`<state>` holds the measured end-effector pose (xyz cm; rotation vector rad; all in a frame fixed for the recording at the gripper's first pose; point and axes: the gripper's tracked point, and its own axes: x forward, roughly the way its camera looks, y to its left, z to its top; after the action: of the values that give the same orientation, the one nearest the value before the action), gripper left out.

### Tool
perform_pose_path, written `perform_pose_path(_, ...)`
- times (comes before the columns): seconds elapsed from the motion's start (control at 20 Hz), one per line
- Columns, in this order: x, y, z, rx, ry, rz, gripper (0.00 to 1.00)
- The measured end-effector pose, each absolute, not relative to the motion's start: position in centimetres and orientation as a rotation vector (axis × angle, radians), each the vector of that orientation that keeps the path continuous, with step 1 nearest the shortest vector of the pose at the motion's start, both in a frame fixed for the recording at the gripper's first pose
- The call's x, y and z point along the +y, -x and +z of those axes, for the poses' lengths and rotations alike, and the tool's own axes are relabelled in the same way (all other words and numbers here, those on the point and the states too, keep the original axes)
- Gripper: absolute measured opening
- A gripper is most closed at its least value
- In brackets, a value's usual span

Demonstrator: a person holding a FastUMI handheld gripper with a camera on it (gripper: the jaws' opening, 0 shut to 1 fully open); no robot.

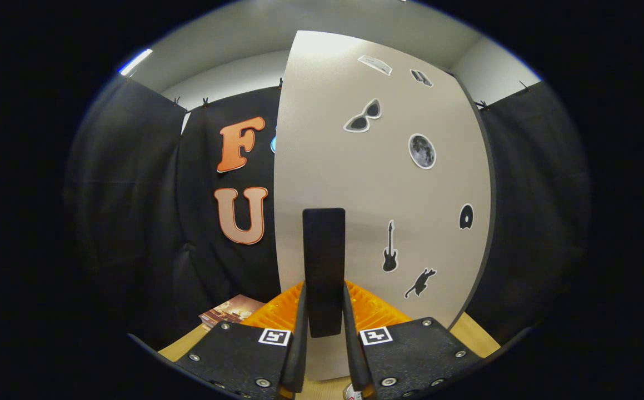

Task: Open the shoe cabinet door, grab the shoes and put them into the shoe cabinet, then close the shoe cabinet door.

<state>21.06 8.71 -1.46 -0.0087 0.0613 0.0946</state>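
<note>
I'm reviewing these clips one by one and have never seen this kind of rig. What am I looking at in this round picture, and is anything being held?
There is no robot arm here: a person carries a hand-held two-finger gripper, and the camera rides on it, looking forward along its fingers. The pale panel with stickers is the shoe cabinet door, seen close up. The dark upright bar is the door's handle; it stands between the fingers, which appear closed on its lower part from both sides. Below lie a wooden surface and, off to one side, something flat with a printed picture. The black cloth behind is the booth's wall.
</note>
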Motion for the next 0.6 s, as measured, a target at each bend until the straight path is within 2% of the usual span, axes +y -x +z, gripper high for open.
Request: perform_pose_path(0.6, 3.5, -15.7, -1.6, 0.054, -0.028, 0.108, 0.29)
